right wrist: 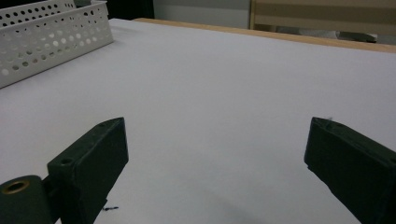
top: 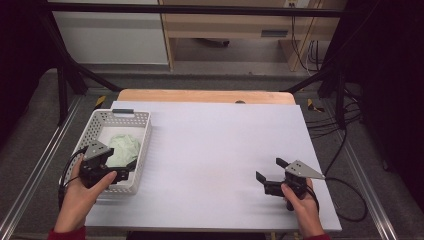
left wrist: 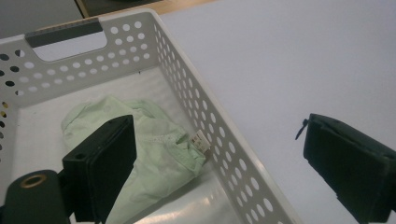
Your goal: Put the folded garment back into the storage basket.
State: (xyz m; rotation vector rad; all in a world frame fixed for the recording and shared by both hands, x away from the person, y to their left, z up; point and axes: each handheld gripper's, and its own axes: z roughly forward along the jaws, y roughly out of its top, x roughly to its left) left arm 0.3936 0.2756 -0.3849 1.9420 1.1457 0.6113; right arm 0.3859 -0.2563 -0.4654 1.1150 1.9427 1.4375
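Straddling jaws: left gripper (left wrist: pixel 219 158) spread wide, one jaw inside the basket (left wrist: pixel 219 140), one outside its wall
Cloth: pale green garment (left wrist: pixel 154 149) crumpled inside basket
Right gripper (top: pixel 270 176): jaws spread, over bare white bench (top: pixel 210 150)

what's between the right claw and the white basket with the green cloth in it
Nothing: in the high view the white table cover runs bare from the right claw to the basket holding the green cloth.
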